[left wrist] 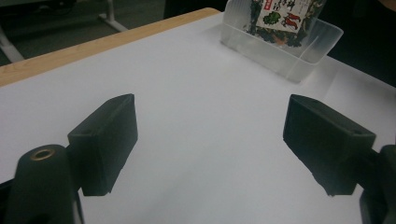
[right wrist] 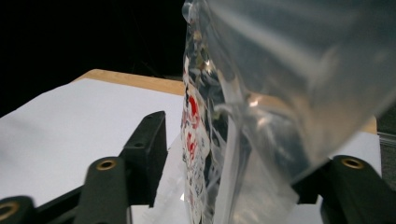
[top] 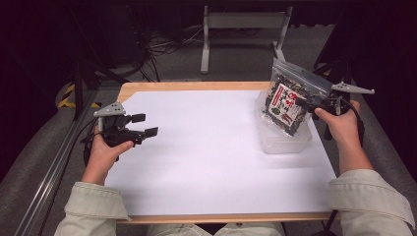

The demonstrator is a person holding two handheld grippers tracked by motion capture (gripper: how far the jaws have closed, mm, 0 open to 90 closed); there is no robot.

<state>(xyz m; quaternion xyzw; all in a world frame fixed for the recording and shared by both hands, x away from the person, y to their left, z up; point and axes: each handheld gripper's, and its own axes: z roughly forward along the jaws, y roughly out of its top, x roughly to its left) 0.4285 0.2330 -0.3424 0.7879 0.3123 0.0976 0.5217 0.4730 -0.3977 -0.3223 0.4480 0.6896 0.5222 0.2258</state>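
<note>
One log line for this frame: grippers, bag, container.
left gripper: open, idle over table | right gripper: open, bag between jaws | zip bag: upright in clear container | table
</note>
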